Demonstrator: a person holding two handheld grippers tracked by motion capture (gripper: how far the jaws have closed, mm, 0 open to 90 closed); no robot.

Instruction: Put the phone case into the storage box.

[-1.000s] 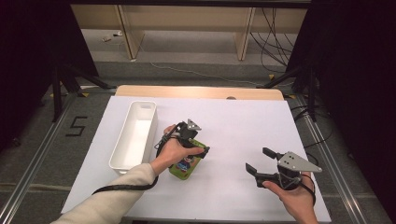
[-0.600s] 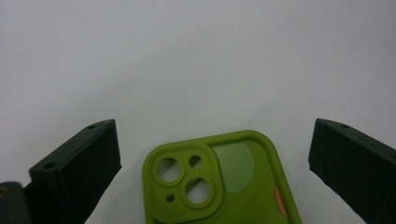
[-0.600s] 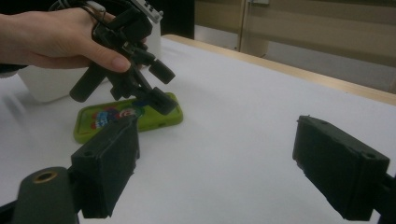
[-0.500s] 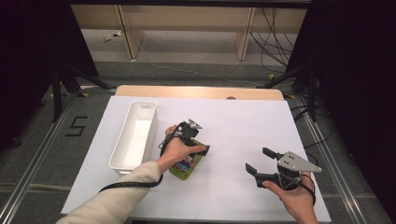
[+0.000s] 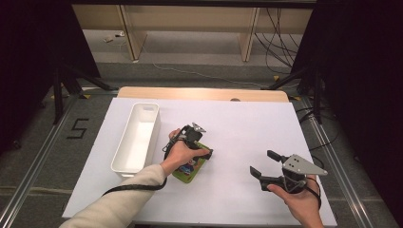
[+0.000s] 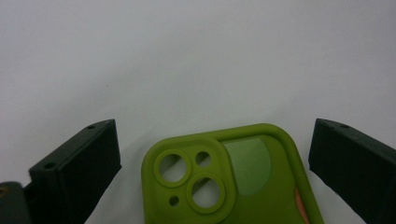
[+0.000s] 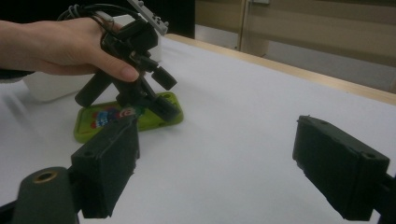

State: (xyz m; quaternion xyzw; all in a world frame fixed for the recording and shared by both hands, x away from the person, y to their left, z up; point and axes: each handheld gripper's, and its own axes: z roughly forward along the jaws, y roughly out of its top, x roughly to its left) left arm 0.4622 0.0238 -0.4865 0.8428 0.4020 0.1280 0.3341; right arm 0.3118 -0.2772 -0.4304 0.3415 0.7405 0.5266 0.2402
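On the table [image 5: 237, 123], two spread tongs, left [image 5: 199, 151] and right [image 5: 263, 164], one green phone case [image 5: 189, 169], one white bin [image 5: 138, 135].

The left gripper [image 5: 197, 151] has sunk lower over the green phone case [image 5: 186, 172].

White table [image 5: 247, 128], grey floor [image 5: 43, 142] with cables [image 5: 280, 28], wooden furniture legs [image 5: 130, 28], dark sides

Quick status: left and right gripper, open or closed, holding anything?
Left gripper: open, jaws either side of the green phone case, not gripping it.
Right gripper: open, holding nothing, above the table.
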